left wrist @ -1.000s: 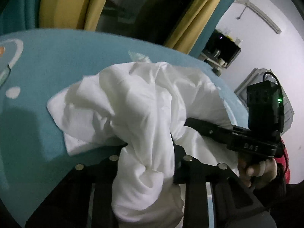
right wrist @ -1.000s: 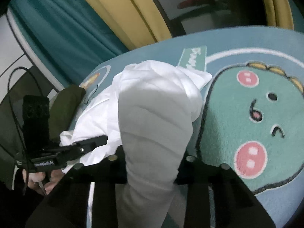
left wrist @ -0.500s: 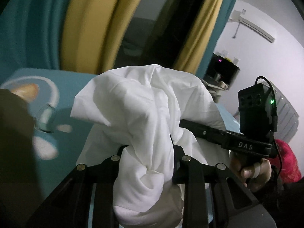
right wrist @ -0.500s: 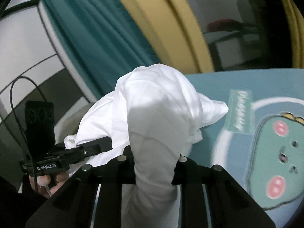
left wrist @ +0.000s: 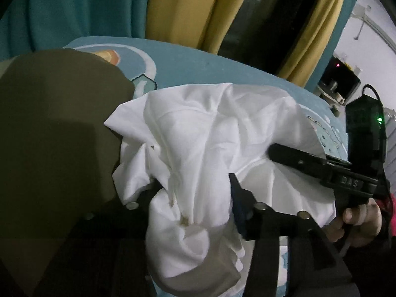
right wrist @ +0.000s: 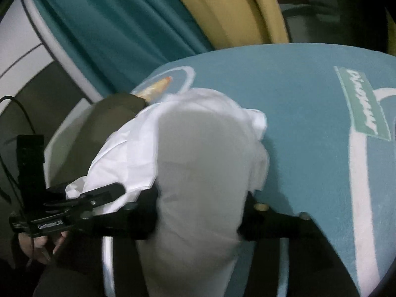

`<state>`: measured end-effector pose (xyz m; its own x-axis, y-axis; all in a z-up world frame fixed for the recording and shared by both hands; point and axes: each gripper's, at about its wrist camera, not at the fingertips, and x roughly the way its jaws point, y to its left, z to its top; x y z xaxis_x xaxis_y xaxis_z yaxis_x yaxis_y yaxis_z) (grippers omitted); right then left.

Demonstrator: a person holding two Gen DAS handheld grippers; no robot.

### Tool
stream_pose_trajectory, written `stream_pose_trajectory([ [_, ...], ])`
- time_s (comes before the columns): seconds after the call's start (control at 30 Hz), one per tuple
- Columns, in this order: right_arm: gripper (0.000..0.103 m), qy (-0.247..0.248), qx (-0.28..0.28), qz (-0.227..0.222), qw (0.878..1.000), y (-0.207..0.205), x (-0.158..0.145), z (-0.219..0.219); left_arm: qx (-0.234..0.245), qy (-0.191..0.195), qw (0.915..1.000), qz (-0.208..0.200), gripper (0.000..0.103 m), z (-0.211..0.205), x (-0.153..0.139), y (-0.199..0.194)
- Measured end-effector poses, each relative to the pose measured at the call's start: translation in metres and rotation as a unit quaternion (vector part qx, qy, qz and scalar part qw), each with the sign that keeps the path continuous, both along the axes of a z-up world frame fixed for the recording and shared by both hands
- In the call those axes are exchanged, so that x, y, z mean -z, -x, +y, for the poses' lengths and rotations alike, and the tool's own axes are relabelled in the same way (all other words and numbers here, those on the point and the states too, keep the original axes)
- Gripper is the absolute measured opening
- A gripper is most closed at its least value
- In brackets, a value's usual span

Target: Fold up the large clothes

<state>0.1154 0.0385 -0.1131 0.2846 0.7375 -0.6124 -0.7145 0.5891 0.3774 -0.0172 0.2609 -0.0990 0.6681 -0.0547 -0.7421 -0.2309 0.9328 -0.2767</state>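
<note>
A bunched white garment (left wrist: 210, 133) is held up over a blue cartoon rug (left wrist: 198, 66). My left gripper (left wrist: 195, 193) is shut on a thick wad of it, and the cloth hides the fingertips. My right gripper (right wrist: 200, 198) is shut on another wad of the white garment (right wrist: 198, 153), which fills its jaws. The right gripper also shows in the left wrist view (left wrist: 309, 163), close on the right, reaching into the cloth. The left gripper shows in the right wrist view (right wrist: 99, 195) at the left.
An olive-brown garment (left wrist: 54, 133) lies at the left, touching the white one; it also shows in the right wrist view (right wrist: 109, 118). Teal and yellow curtains (left wrist: 173, 7) hang behind the rug. A dark shelf unit (left wrist: 341, 79) stands at the far right.
Both grippers swung left with the white garment, lifted and then came lower again. The olive-brown garment came into view at the left. Both grips are unchanged.
</note>
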Motion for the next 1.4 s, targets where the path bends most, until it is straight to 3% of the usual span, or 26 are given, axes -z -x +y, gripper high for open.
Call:
stream_pose_trajectory([
  [0.3, 0.087, 0.026, 0.048, -0.052, 0.997, 0.020, -0.040, -0.051, -0.053, -0.107, 0.9921, -0.040, 0.062, -0.010, -0.049, 0.037],
  [0.43, 0.096, 0.040, 0.075, -0.092, 0.992, 0.038, -0.056, -0.084, -0.082, -0.119, 0.9873, -0.067, 0.063, -0.023, -0.065, 0.055],
  [0.53, 0.097, 0.045, 0.093, -0.104, 0.989, 0.045, -0.061, -0.110, -0.089, -0.124, 0.9845, -0.086, 0.063, -0.040, -0.074, 0.063],
  [1.0, 0.097, 0.057, 0.208, -0.144, 0.966, 0.073, -0.080, -0.231, -0.017, -0.103, 0.9856, -0.133, 0.063, -0.142, -0.089, 0.056],
  [1.4, 0.097, 0.051, 0.286, -0.207, 0.934, 0.109, -0.112, -0.305, 0.023, -0.144, 0.9715, -0.187, 0.063, -0.211, -0.114, 0.060],
])
